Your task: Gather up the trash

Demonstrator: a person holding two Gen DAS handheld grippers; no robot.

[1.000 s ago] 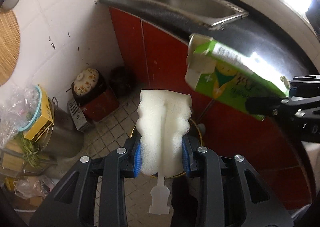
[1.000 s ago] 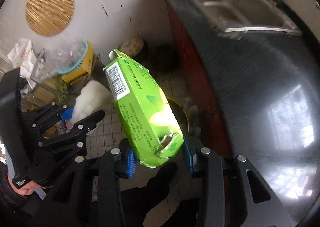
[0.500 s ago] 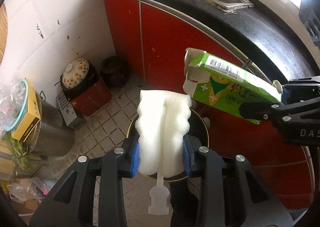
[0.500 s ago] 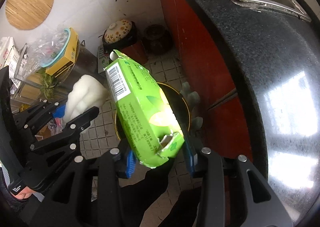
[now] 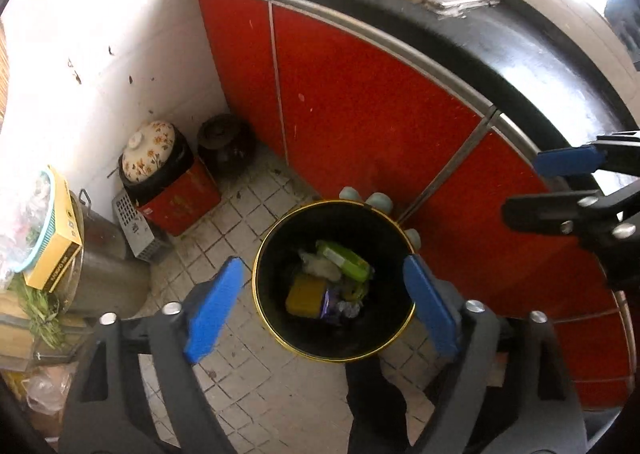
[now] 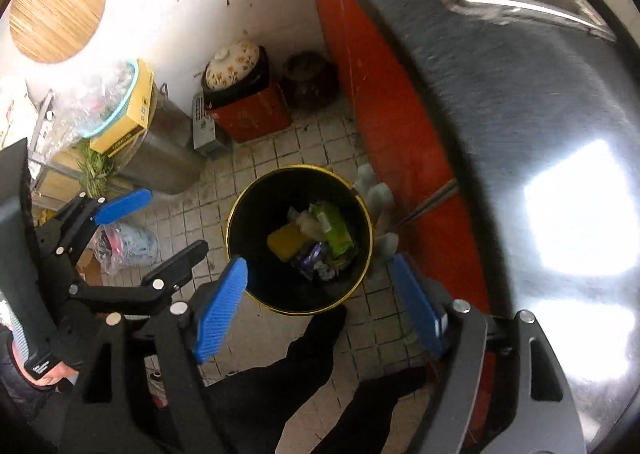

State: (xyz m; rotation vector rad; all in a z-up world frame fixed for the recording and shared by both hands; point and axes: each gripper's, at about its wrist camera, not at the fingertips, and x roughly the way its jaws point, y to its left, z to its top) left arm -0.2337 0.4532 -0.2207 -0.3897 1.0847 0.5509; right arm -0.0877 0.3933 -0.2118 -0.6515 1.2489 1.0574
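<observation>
Released sponge [image 5: 320, 266] and green carton [image 5: 344, 256] now lie in bin [image 5: 276, 334]; both grippers' fingers [image 5: 212, 310] opening, empty; next, fetch more trash

Two claws with blue pads were in view, the left claw [image 5: 320, 302] and the right claw [image 6: 320, 294], both opening with nothing between the jaws. Below them stood one round black gold-rimmed trash bin [image 5: 276, 330]. Inside lay one green carton [image 5: 344, 260], one white foam piece [image 5: 320, 268] and one yellow block [image 5: 306, 294].
</observation>
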